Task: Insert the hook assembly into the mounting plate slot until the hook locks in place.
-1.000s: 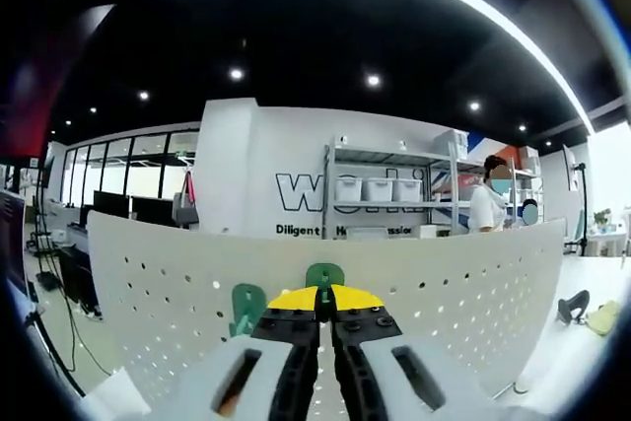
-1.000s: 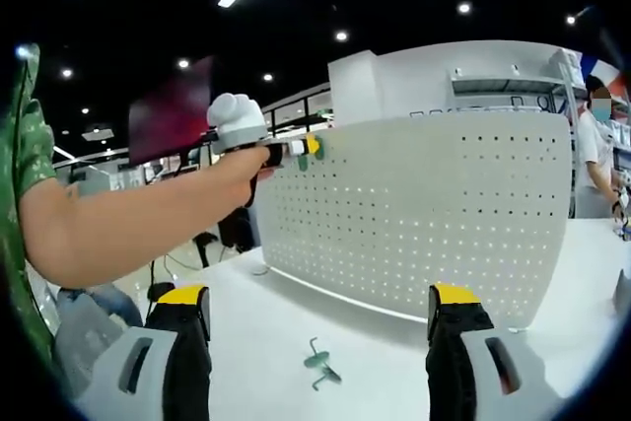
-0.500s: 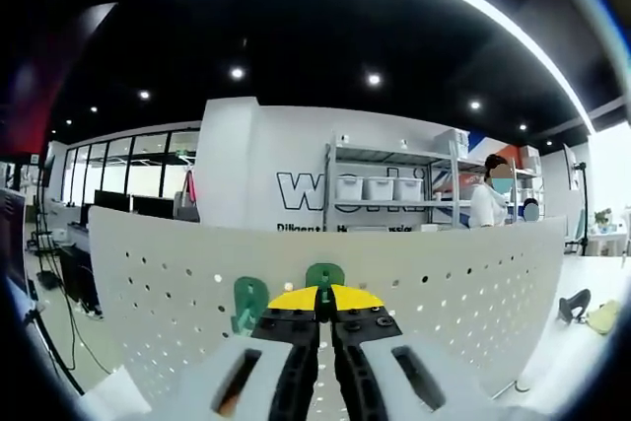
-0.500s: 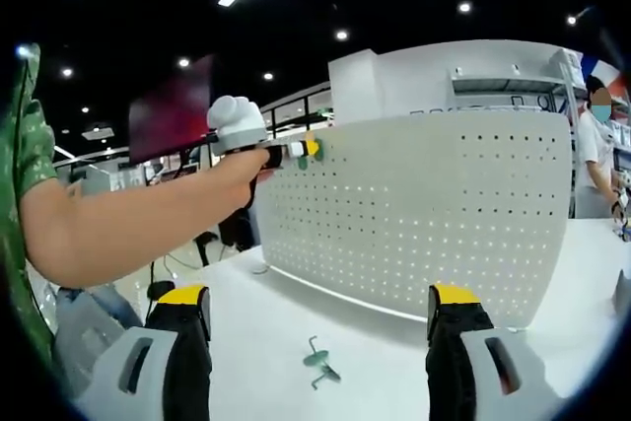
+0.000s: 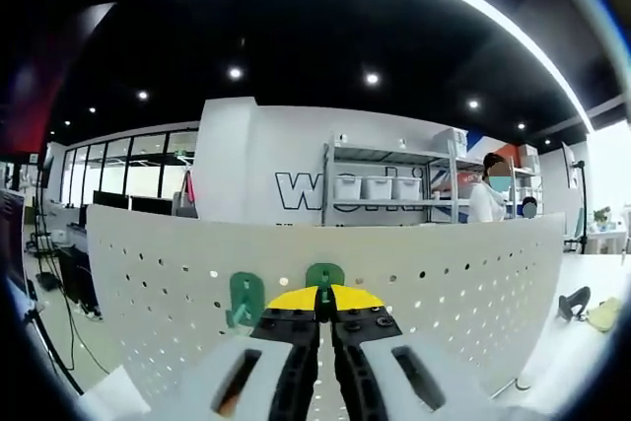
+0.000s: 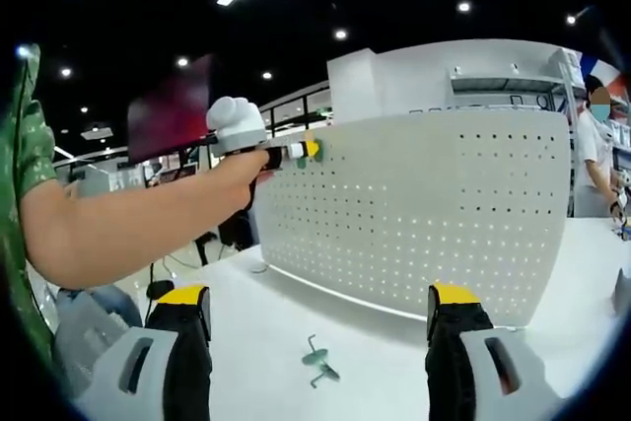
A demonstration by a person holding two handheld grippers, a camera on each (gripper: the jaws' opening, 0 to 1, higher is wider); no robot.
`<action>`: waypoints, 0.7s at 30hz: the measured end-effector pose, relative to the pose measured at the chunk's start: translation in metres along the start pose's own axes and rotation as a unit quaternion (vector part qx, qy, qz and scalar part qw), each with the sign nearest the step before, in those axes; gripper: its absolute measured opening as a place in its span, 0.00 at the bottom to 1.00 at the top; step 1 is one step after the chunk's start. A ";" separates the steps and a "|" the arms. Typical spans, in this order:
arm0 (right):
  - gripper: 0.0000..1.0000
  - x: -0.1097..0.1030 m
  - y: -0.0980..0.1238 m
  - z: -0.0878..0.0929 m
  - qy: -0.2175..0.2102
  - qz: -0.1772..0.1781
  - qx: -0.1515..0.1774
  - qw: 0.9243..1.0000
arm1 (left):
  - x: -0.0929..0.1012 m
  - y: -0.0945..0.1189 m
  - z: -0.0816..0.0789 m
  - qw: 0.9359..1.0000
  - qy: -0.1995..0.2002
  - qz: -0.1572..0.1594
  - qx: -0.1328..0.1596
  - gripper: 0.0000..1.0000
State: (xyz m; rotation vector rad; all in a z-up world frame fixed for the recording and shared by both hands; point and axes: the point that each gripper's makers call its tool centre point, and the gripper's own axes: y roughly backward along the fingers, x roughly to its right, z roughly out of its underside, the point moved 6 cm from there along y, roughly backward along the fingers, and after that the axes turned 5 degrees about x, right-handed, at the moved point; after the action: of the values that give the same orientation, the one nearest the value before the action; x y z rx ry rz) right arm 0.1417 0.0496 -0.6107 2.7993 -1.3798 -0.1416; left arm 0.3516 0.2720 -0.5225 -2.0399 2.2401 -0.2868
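While the person holds both tools up to the board, the scene reads as follows.

Left gripper: its yellow-tipped black jaws are pressed together on the base of a green plastic hook, which pokes out just past the tips and sits against the board's upper part.

Same gripper from the right gripper view: the left gripper reaches in from the left at the end of a bare forearm, tips at the board's top left corner.

Second hook: a green plastic hook already on the board lies just left of the left gripper's tips, its flat base against the perforated face.

Mounting plate: the white perforated metal mounting plate stands upright directly ahead of the left gripper; in the right gripper view it rises beyond the jaws.

Right gripper: jaws spread wide apart, holding nothing, low over the white tabletop.

Loose hook: a green hook lying on the tabletop rests between the spread jaws, ahead of them and short of the plate.

Background: metal shelving with white bins stands far beyond the plate.
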 end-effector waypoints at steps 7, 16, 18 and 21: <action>0.92 0.001 0.000 0.001 0.000 0.000 -0.001 1.000 | 0.000 0.001 0.002 1.000 0.001 0.000 -0.001 0.03; 0.92 0.002 -0.001 0.001 0.000 0.000 -0.003 1.000 | -0.002 -0.001 0.005 1.000 0.000 -0.001 -0.001 0.03; 0.92 0.002 -0.001 0.002 0.000 0.001 -0.004 1.000 | -0.002 -0.001 0.005 1.000 -0.001 0.000 -0.002 0.03; 0.92 0.003 -0.001 0.002 -0.001 0.002 -0.005 1.000 | -0.002 -0.002 0.006 1.000 -0.001 0.000 -0.002 0.03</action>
State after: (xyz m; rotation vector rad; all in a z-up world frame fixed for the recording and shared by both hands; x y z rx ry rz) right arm 0.1444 0.0482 -0.6134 2.7898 -1.3803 -0.1491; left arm 0.3547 0.2729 -0.5282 -2.0426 2.2409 -0.2811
